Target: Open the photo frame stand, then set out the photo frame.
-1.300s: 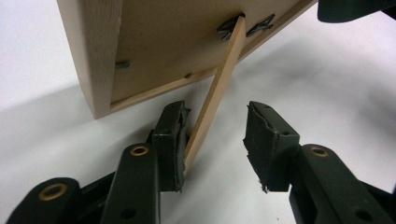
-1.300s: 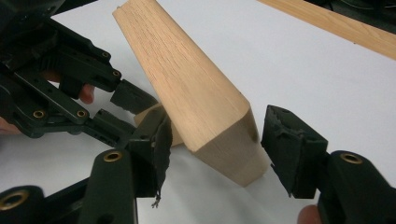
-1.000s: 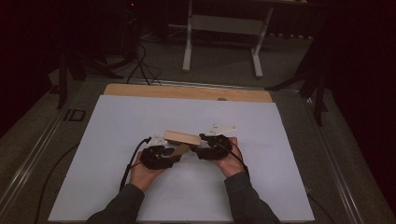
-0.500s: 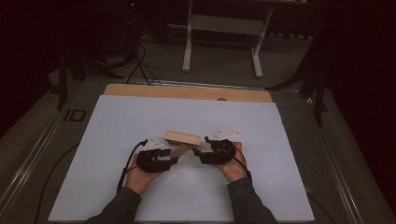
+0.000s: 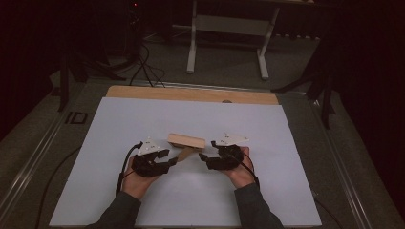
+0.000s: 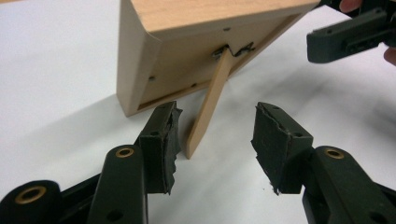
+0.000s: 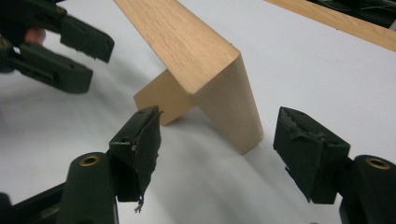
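Observation:
A light wooden picture frame (image 5: pixel 186 140) stands tilted on the white sheet, propped by its back strut (image 5: pixel 184 153). My left gripper (image 5: pixel 174 161) sits just left of the strut. In the left gripper view its jaws (image 6: pixel 215 135) are open around the strut's foot (image 6: pixel 208 107) without touching it, below the frame's back (image 6: pixel 187 51). My right gripper (image 5: pixel 204 157) is at the frame's right end. Its jaws (image 7: pixel 219 135) have just been opening and stand wide, either side of the frame's corner (image 7: pixel 229 98), clear of the wood.
The white sheet (image 5: pixel 143 119) covers most of the table, with a wooden strip (image 5: pixel 191 94) along the far edge. Beyond the table are a white stand (image 5: pixel 229 28) and floor cables (image 5: pixel 143 62). A cable (image 5: pixel 125 164) trails from the left gripper.
My left hand has drawn back a little from the frame. The right gripper's jaws have spread wider. The frame has stayed in place on its strut.

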`<state>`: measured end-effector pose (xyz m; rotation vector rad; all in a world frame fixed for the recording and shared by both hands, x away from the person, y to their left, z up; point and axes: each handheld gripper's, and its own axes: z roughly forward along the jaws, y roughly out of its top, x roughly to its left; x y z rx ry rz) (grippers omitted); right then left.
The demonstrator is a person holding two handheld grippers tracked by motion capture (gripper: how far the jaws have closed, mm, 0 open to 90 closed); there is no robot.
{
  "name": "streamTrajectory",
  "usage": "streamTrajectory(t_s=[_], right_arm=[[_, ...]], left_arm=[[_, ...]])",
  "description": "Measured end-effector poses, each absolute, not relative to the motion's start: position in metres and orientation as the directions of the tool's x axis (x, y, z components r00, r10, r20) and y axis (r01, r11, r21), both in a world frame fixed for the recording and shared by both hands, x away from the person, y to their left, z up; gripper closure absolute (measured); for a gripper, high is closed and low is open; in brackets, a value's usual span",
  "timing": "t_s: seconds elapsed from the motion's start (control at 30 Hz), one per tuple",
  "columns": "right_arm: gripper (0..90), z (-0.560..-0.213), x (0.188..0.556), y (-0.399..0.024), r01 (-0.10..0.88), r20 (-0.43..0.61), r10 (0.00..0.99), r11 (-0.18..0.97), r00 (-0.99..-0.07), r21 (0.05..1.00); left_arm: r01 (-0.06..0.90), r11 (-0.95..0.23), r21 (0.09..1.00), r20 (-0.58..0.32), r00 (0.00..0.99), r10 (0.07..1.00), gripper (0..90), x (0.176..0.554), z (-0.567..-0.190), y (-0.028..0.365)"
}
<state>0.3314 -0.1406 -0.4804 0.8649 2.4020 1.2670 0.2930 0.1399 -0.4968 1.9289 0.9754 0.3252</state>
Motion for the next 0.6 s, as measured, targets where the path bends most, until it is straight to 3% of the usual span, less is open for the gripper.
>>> streamTrajectory(t_s=[0.6], right_arm=[[32.7, -0.484, 0.335, -0.155, 0.371, 0.031, 0.6, 0.453, -0.799, 0.81]], left_arm=[[0.478, -0.213, 0.852, -0.158, 0.623, 0.766, 50.6, 0.29, -0.475, 0.154]])
